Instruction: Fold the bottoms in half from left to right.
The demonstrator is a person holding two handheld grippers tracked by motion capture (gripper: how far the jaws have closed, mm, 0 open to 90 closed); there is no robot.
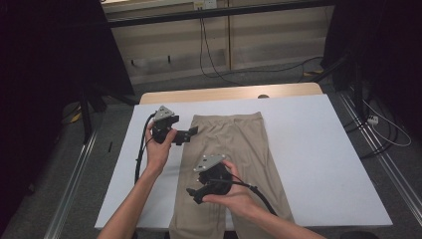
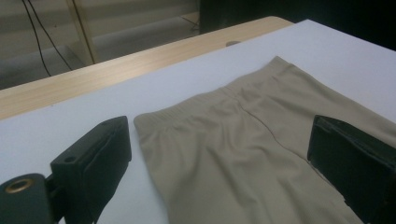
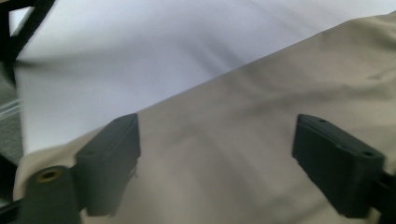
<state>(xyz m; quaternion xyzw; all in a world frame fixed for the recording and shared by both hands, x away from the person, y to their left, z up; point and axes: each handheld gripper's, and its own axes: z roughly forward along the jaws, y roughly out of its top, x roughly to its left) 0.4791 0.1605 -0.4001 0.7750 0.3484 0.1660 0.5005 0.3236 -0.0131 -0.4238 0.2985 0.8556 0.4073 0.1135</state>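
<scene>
Beige trousers [image 1: 239, 144] lie folded lengthwise on the white table top [image 1: 313, 149], waistband toward the far edge and legs running off the near edge. My left gripper [image 1: 188, 133] hovers at the waistband's left corner and points right; its jaws stand open with nothing pressed between them. In the left gripper view the left gripper [image 2: 217, 135] straddles that corner of the trousers [image 2: 261, 93]. My right gripper [image 1: 195, 193] is held over the left edge of the trouser legs. In the right gripper view the right gripper [image 3: 217, 126] stands open above the cloth [image 3: 280, 70].
A wooden strip [image 1: 229, 93] borders the table's far edge. Cables [image 1: 209, 55] trail across the floor beyond it. Dark stands [image 1: 89, 104] flank the table, with metal rails [image 1: 378, 159] along both sides.
</scene>
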